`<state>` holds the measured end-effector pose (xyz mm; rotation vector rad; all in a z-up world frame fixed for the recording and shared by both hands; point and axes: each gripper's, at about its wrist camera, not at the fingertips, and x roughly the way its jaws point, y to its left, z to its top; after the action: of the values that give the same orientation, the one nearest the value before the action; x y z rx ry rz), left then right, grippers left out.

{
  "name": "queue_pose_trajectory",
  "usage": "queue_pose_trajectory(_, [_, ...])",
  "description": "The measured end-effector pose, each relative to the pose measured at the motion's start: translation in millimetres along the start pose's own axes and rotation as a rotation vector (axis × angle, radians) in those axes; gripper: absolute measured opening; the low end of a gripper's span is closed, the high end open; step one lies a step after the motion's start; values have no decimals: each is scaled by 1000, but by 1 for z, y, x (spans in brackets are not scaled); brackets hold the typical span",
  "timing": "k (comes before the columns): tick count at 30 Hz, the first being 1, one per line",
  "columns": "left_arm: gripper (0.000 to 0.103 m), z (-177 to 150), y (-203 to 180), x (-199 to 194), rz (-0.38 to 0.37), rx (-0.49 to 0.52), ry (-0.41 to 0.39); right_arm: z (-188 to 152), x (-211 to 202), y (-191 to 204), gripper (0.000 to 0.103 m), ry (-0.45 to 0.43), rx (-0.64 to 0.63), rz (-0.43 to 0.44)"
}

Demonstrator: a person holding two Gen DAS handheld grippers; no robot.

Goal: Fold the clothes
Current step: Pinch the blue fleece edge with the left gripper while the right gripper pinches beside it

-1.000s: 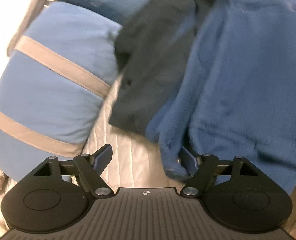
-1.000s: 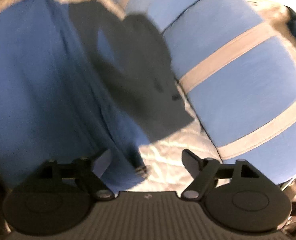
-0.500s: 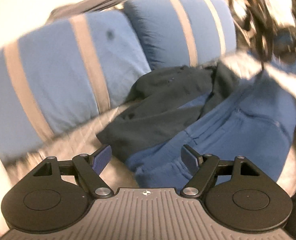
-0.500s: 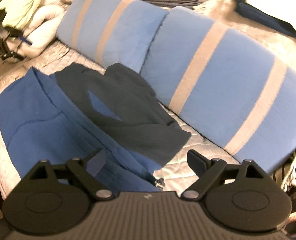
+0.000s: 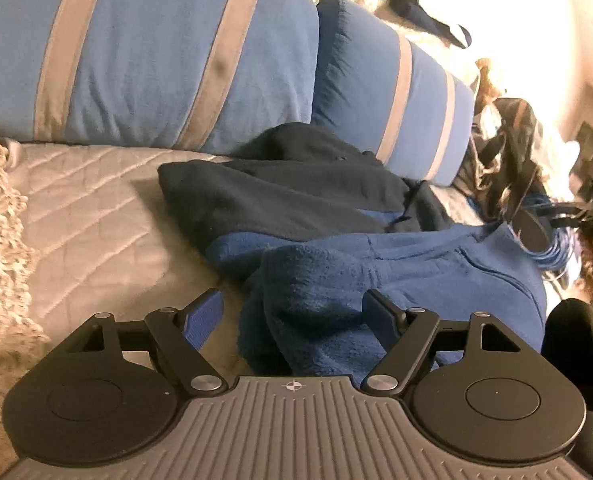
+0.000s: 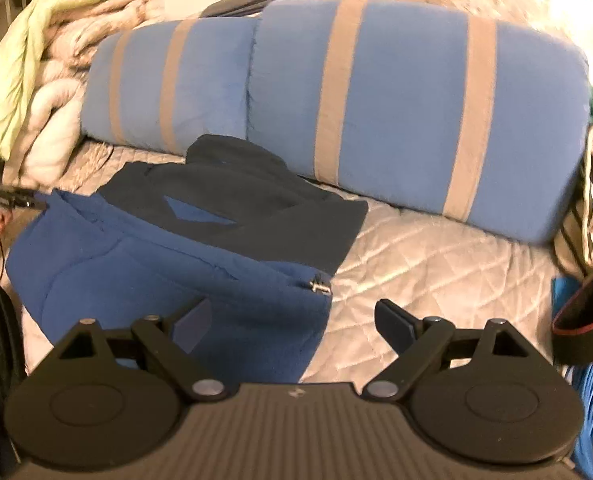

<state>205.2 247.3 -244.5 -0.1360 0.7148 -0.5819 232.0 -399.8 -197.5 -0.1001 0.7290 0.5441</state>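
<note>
Fleece jacket [image 6: 144, 280], royal blue with a navy upper part [image 6: 256, 208], is lying partly doubled over on the quilted bed [image 6: 436, 272], just in front of two blue pillows with tan stripes [image 6: 396, 100]. Left claw [image 5: 294, 312] is hovering with its fingers spread and gripping nothing, a bunched blue edge [image 5: 308, 304] sitting between them. Right claw [image 6: 292, 320] is likewise gaping and empty, poised over the hem near the zipper pull [image 6: 319, 283]. Folding is looking only begun: sleeves and body are remaining uneven, so squaring and further folds are seemingly still ahead. Heaped bedding [image 6: 44, 72] is lying beyond.
</note>
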Motion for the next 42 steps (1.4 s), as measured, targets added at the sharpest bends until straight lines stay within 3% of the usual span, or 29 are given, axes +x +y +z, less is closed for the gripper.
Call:
queue_pose_trajectory(2, [75,-3,3,3,-16,-19,-12,-4,0,-3,94,1,18,2])
queue_pose_trajectory(4, [56,-6,7,7,-32,-38,-23,-8,0,-6,94,2,35,4])
queue_pose_trajectory(5, [38,-8,9,8,-40,-48,-29,-9,0,-7,94,2,39,4])
queue_pose_trajectory(7, [32,-11,12,11,-57,-67,-41,-12,0,-7,94,2,40,3])
queue_pose_trajectory(8, [25,-10,11,10,-54,-73,-45,-14,1,-7,94,2,38,3])
queue_pose_trajectory(13, [21,-7,2,0,0,-101,-62,-24,6,-7,94,-9,30,14])
queue_pose_trajectory(20, [21,-6,2,3,99,-156,-23,-39,22,-19,93,-49,91,61])
queue_pose_trajectory(31, [21,-7,-5,12,172,-164,27,-45,81,-49,84,-98,216,162])
queue_pose_trajectory(34, [21,-8,-7,12,183,-167,29,-43,98,-50,69,-85,234,204])
queue_pose_trajectory(36, [21,-8,-8,11,187,-172,27,-41,105,-49,47,-83,241,229])
queue_pose_trajectory(38, [21,-8,-8,10,190,-179,28,-39,107,-46,37,-92,240,246])
queue_pose_trajectory(39, [21,-9,-8,10,188,-181,26,-37,106,-45,23,-97,239,249])
queue_pose_trajectory(42, [21,-10,-8,9,182,-189,17,-31,100,-40,17,-104,227,241])
